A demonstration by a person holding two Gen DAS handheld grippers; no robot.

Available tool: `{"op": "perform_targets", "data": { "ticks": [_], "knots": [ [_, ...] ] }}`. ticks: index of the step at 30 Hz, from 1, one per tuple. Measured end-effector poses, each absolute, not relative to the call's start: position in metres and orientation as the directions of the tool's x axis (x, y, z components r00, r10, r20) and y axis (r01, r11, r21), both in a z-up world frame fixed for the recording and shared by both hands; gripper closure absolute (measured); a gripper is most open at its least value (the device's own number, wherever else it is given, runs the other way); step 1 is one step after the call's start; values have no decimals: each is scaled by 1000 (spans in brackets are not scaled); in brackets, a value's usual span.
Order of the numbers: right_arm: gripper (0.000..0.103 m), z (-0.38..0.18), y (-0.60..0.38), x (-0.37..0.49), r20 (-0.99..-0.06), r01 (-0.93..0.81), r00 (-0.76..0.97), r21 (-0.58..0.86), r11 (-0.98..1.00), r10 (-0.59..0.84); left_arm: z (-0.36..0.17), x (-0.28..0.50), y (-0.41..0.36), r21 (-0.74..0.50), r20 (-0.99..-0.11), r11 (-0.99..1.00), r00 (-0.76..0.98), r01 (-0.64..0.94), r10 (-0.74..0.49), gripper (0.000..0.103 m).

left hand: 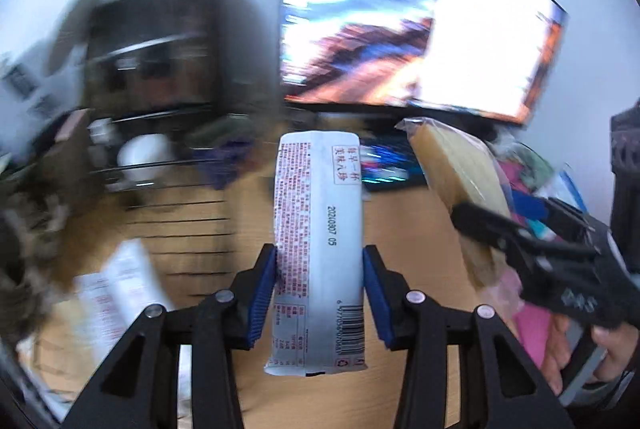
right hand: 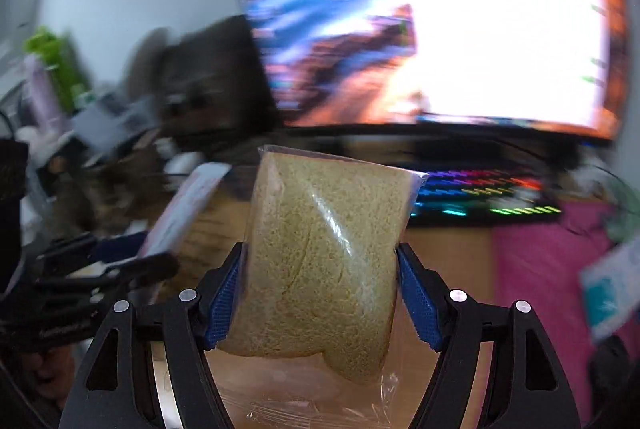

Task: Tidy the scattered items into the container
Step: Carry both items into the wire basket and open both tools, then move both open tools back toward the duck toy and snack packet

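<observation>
My left gripper [left hand: 319,261] is shut on a long white sachet [left hand: 318,229] with red print and a barcode, held upright above the wooden desk. My right gripper [right hand: 320,261] is shut on a slice of bread in a clear plastic bag [right hand: 320,269], also lifted. In the left wrist view the bagged bread [left hand: 460,181] and the right gripper [left hand: 520,229] show at the right. In the right wrist view the left gripper [right hand: 100,261] with the white sachet [right hand: 184,205] shows at the left. A wire rack container [left hand: 168,165] is blurred at the left.
A large lit monitor [left hand: 400,29] stands behind, with a rainbow-lit keyboard [right hand: 480,197] under it. A pink mat [right hand: 540,269] covers the desk at the right. Another white packet [left hand: 116,293] lies at the lower left. Dark clutter [right hand: 208,81] sits at the back left.
</observation>
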State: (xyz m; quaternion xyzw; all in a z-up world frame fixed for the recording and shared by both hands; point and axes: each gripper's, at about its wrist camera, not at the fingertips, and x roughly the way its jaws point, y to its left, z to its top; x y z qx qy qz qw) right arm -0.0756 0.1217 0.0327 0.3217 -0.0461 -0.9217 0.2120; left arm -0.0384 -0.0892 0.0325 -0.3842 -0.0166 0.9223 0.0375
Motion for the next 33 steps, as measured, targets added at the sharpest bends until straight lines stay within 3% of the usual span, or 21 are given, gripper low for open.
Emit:
{"op": "perform_targets", "data": {
  "ticks": [7, 13, 17, 21, 33],
  "knots": [
    [29, 37, -26, -60, -551, 605, -560, 239, -759, -619, 36, -4, -203, -37, -720, -982, -686, 186, -103, 54],
    [29, 7, -101, -68, -609, 630, -467, 278, -725, -641, 11, -5, -240, -53, -749, -972, -653, 228, -113, 55],
    [28, -4, -109, -71, -624, 621, -462, 280, -733, -630, 6, -2, -246, -66, -744, -972, -660, 227, -104, 51],
    [25, 0, -106, -73, -618, 609, -504, 241, -756, -603, 9, 6, -247, -22, -720, -969, -676, 247, -156, 36],
    [22, 23, -68, -72, -568, 606, -521, 280, -745, -637, 25, 13, -230, -16, -704, -973, -694, 230, -153, 35]
  ]
}}
